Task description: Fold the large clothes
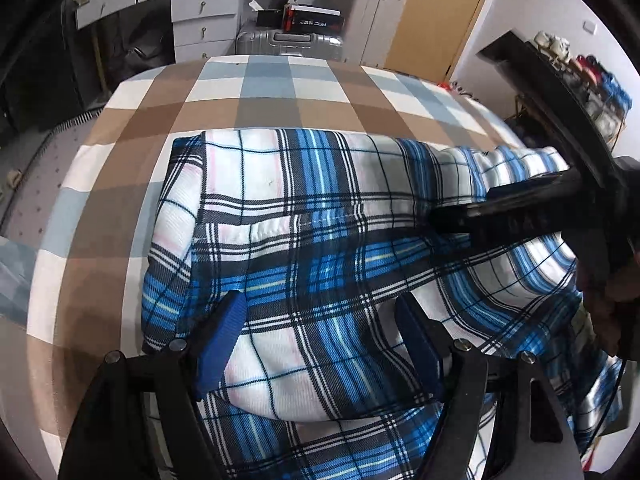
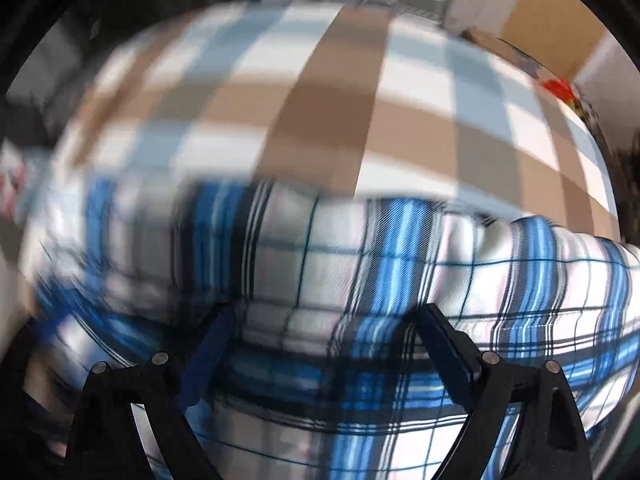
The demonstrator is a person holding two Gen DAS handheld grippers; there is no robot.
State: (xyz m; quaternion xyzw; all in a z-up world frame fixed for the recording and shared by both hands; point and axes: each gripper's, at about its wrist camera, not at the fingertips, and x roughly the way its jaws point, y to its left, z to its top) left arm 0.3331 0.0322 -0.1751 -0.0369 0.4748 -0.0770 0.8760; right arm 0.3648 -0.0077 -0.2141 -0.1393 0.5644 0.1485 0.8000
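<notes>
Left fingers (image 1: pixel 320 328): nearest to us in the left wrist view, the two blue-padded fingers (image 1: pixel 222 340) stand apart, pointing down over the cloth, with a puffed white-and-blue fold lying between them; we cannot tell if the pads touch it.

Right fingers (image 2: pixel 320 344): in the right wrist view we see them spread wide over the same cloth, nothing pinched between them; the picture is smeared, most on its left side.

Right gripper seen from the left: its black body (image 1: pixel 532 208) reaches in from the right edge above the cloth, a hand (image 1: pixel 612 304) behind it.

Plaid garment (image 1: pixel 304 240): a large blue, white and black checked piece, lying partly folded and bunched on the bed, its left edge turned over in a thick layer, a stitched hem running across its middle.

Bed cover (image 1: pixel 120 184): brown, white and pale blue squares, showing around the garment on the far and left sides.

Beyond the bed: we make out a silver suitcase (image 1: pixel 288 42) at the far edge, white drawers (image 1: pixel 200 20) to its left, and a wooden door (image 1: pixel 436 12) on the right.
</notes>
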